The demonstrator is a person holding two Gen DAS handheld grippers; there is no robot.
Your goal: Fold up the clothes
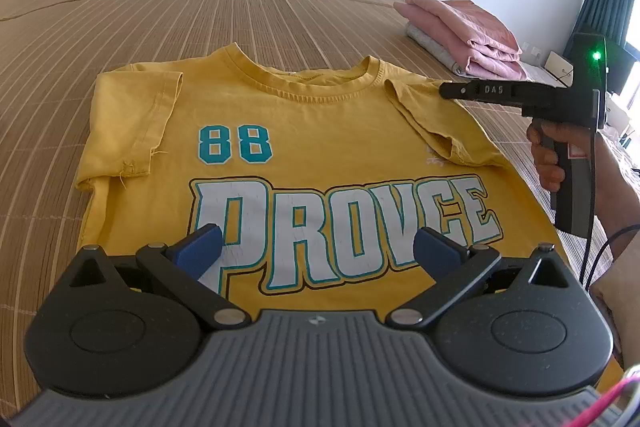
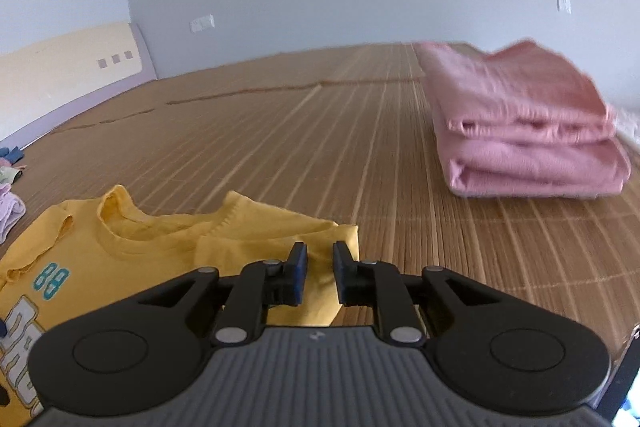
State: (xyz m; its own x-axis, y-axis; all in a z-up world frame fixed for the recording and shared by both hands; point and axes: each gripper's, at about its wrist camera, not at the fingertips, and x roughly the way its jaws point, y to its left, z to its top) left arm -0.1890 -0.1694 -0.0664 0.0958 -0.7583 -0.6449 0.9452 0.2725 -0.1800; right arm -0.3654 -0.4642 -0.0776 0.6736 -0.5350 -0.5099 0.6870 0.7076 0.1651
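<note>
Yellow T-shirt (image 1: pixel 288 147): lies face-up on the bamboo mat (image 1: pixel 160 7), both sleeves already turned inward over the chest.
Left claw (image 1: pixel 318 251): spread wide, hovering above the lettering, holding nothing.
Right claw (image 2: pixel 320 275): nearly pressed together, small gap, nothing visibly pinched; poised at the shirt's right shoulder.
Pink folded stack (image 2: pixel 528 123): finished, well apart.
Outstanding: lengthwise body folds, judged not yet begun.

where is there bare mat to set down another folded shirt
Free: the woven bamboo mat beyond the yellow printed t-shirt's collar, stretching to the wall, and the strip left of it. Crowded: the right edge, with the folded pink clothes stack and right gripper.
</note>
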